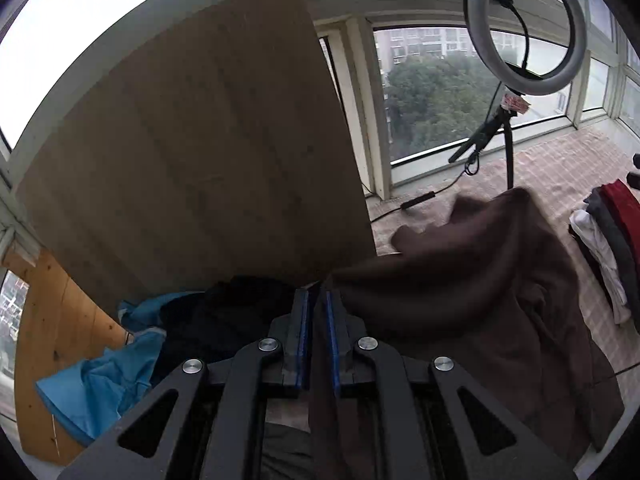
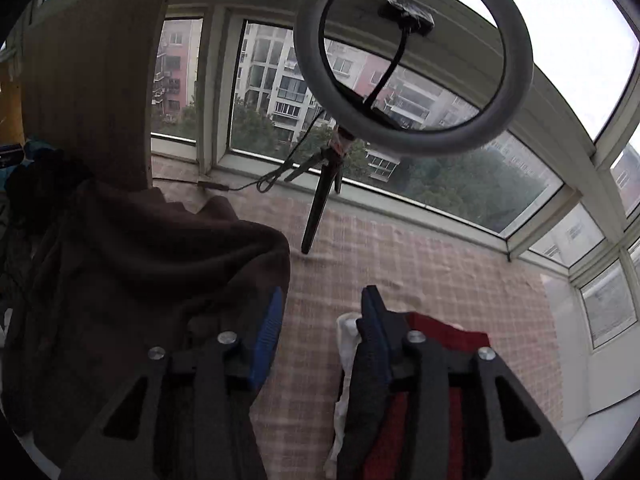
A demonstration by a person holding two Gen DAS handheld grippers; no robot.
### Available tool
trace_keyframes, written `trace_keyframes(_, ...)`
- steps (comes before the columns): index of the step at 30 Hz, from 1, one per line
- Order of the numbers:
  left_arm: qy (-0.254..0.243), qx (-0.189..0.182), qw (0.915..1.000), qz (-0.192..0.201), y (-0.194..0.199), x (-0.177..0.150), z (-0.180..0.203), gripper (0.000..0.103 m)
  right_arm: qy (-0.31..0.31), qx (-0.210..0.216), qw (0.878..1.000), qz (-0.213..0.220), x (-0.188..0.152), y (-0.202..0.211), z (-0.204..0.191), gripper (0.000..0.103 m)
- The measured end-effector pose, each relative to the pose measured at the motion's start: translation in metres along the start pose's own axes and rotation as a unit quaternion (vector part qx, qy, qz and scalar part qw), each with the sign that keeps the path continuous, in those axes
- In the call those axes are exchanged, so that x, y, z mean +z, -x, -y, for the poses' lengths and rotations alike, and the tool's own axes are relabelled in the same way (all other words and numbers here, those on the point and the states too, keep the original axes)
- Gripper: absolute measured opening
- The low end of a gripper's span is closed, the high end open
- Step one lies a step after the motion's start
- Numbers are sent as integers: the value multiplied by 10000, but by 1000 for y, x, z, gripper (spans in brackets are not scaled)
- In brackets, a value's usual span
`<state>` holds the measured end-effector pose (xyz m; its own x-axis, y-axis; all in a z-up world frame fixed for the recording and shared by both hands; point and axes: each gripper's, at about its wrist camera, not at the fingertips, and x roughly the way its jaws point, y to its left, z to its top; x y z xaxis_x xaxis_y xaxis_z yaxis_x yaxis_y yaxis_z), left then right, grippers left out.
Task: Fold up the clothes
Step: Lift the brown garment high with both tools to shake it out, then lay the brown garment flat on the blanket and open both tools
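A brown garment point(image 1: 480, 280) lies rumpled on the pink checked cover point(image 1: 560, 168). One fold of it runs up between the blue pads of my left gripper point(image 1: 318, 296), which is shut on it. In the right wrist view the same brown garment point(image 2: 140, 260) is heaped at the left, its edge against the left finger. My right gripper point(image 2: 323, 292) stands open over the checked cover point(image 2: 400, 260) with nothing between its pads. A stack of folded clothes, red, dark and white point(image 2: 440, 340), lies under its right finger.
A wooden board point(image 1: 200, 140) leans upright at the left, with a blue garment point(image 1: 104, 380) and a black one point(image 1: 224, 320) piled at its foot. A ring light point(image 2: 412, 56) on a tripod stands by the windows, its cable trailing over the cover. The folded stack point(image 1: 612, 232) is at the right.
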<state>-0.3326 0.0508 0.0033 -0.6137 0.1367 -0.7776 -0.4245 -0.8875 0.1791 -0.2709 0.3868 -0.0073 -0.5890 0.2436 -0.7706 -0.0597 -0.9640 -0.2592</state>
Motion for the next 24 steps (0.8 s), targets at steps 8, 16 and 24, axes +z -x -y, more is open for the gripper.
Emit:
trace_keyframes(8, -231, -507, 9981, -267, 27, -100, -9, 19, -721, 1432, 9787, -1285, -152, -51, -35, 54)
trace_keyframes(16, 337, -442, 9958, -729, 43, -175, -12, 19, -621, 1839, 9643, -1801, -179, -85, -57, 13)
trace_keyframes(24, 771, -363, 9926, -862, 63, -209, -2, 19, -296, -121, 9968, -728, -139, 13, 49, 11)
